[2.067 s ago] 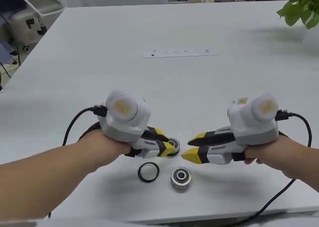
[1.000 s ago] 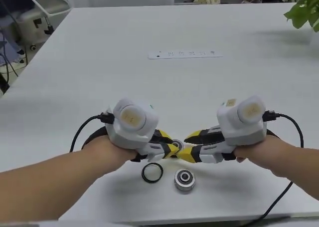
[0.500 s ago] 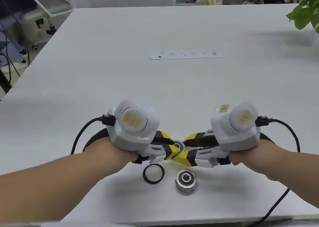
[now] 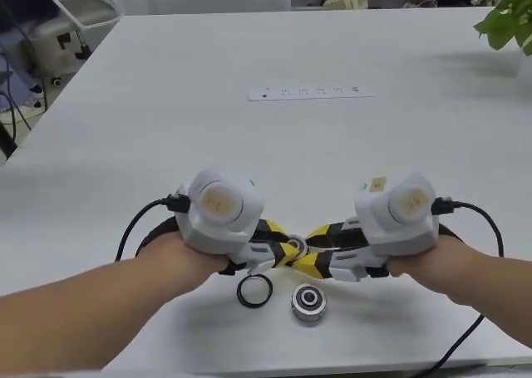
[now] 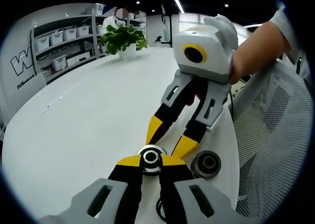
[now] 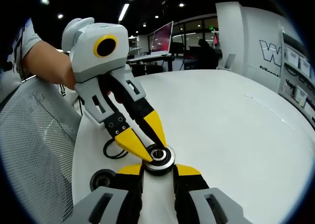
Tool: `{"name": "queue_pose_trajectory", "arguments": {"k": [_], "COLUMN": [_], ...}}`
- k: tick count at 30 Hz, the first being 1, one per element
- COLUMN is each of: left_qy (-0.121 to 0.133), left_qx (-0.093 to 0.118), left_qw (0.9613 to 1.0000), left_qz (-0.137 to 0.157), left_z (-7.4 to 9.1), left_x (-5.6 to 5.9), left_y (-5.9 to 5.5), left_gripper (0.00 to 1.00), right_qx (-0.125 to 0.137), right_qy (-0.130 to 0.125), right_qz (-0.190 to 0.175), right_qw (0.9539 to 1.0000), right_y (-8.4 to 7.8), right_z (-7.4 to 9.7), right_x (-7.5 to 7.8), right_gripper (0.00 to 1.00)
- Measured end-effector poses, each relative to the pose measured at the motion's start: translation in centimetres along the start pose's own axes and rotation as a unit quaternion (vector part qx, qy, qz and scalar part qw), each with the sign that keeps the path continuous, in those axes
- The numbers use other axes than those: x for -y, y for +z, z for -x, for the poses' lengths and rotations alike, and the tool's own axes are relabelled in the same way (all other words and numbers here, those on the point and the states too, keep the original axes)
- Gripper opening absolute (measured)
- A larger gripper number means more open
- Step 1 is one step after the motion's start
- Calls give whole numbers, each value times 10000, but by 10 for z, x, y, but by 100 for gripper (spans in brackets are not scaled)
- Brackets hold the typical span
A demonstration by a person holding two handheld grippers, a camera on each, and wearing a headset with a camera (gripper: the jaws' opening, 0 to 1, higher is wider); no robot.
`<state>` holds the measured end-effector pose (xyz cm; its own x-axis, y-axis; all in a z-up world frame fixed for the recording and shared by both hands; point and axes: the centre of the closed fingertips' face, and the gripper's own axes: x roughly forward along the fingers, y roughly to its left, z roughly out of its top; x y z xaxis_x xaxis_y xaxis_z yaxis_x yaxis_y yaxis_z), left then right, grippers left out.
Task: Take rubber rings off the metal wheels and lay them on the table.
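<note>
On the white tabletop (image 4: 274,145), at the frame's lower centre, the left tool (image 4: 281,250) clamps a metal wheel (image 5: 150,157). The right tool (image 4: 312,253), jaws part-open, brackets its rubber ring (image 6: 171,161); grip unclear. Best practice: pinch rubber alone, peel sideways, hold wheel steady.

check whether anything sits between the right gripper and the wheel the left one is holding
Nothing visible does. The left gripper is shut on the metal wheel, and the right gripper has its tips right at that wheel's rim. The loose rubber ring and second wheel lie on the table below, off that line.
</note>
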<state>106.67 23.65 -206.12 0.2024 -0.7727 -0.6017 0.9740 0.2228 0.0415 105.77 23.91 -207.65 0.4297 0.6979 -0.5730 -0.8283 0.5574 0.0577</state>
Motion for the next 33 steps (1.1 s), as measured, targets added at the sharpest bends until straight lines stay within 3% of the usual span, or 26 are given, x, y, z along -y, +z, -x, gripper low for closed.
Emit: {"name": "queue_pose_trajectory", "arguments": {"k": [33], "left_qy": [30], "left_qx": [29], "left_qw": [10000], "left_qz": [53], "left_z": [0], "left_x": [0], "left_y": [0], "left_gripper": [7], "right_qx": [-29], "right_qy": [57], "right_qz": [-46], "right_qw": [10000], "right_y": [-3], "right_z": [5], "right_x": [-1], "right_gripper": [13]}}
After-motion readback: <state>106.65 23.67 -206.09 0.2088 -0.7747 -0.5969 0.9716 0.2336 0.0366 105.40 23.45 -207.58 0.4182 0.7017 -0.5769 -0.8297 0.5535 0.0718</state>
